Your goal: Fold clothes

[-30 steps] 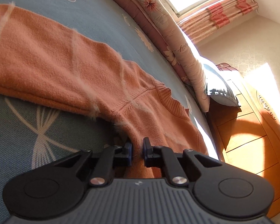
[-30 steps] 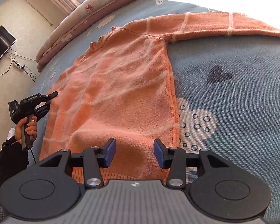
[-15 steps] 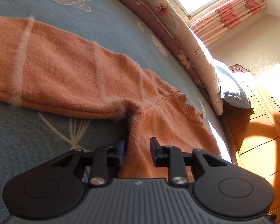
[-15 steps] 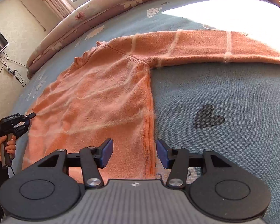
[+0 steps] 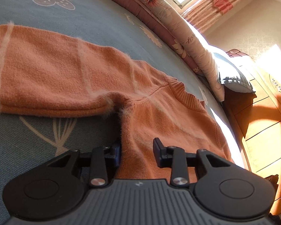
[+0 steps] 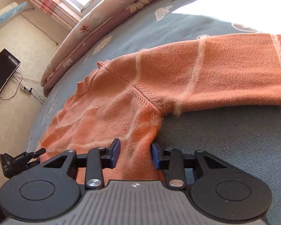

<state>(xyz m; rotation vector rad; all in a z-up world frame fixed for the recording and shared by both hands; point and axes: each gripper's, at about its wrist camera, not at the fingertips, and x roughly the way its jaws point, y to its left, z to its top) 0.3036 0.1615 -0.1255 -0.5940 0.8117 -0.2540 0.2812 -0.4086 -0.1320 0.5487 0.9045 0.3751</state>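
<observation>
On my left wrist feed the orange sweater (image 5: 69, 78) lies flat on the blue patterned bedspread (image 5: 84, 18), one sleeve running off the left edge so I never see its cuff. My left gripper (image 5: 136, 151) sits low at the side seam just under the armpit, jaws parted about a finger-pad apart with knit between them; the left pad is tucked behind the fabric edge, so I cannot say whether it touches. Further right, the ribbed collar (image 5: 187, 97) shows, then a rolled floral quilt (image 5: 178, 33), a pillow (image 5: 234, 75) and a wooden cabinet (image 5: 262, 131), partly washed out by sun. On my right wrist feed the other handheld unit (image 6: 18, 161) pokes in at the far left, half hidden by my own housing. My right gripper (image 6: 135, 154) is likewise open and straddles the opposite side seam below the armpit, gripping nothing. The sweater's other sleeve (image 6: 224, 75) stretches right and is cut off by the frame.
</observation>
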